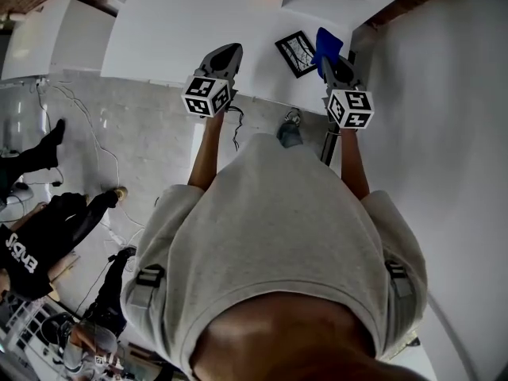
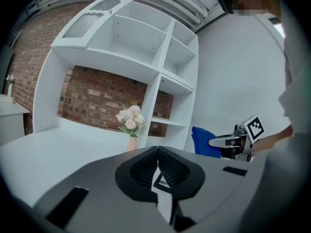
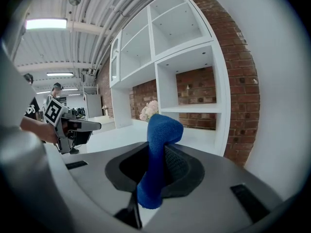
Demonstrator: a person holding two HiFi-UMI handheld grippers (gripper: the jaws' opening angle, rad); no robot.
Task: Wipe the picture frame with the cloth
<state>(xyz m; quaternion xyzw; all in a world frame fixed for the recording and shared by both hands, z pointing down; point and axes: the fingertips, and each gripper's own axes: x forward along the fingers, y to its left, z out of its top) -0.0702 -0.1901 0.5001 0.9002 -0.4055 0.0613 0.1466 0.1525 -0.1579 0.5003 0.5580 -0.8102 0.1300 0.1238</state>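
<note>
Person in grey top (image 1: pixel 278 236) stands at white tabletop (image 1: pixel 175 30), one claw in each hand, both held out past its near edge. Right claw (image 3: pixel 156 152) is clenched on blue cloth (image 3: pixel 159 144). The fabric is pinched btwn the ribbed pads, w/ one end sticking up & curling over and the other hanging below. Left claw (image 2: pixel 158 149) is clenched too, tips pressed together w/ nothing btwn them.

Picture frame (image 1: pixel 296 53), black-edged w/ a pale print of dark lines, lies flat on the tabletop near the front edge. It sits btwn the two claws but much closer to the right one. In head view the cloth is just beside the frame's right side; whether they touch can't be told. Left claw is well apart from the frame, off to its left.

Each claw carries a marker cube (image 1: pixel 208 96) at its rear, toward the person. Each gripper view catches the other claw across the tabletop, held roughly level.

Bkgd: white shelf unit (image 2: pixel 160 57) against brick wall (image 2: pixel 97 96), w/ a small vase of pale flowers (image 2: pixel 130 123) on the tabletop at the foot of the shelves. At left in head view, loose cables (image 1: pixel 87 133) trail over the grey floor (image 1: pixel 151 149), where people in dark clothing (image 1: pixel 40 244) are sitting or crouching.
</note>
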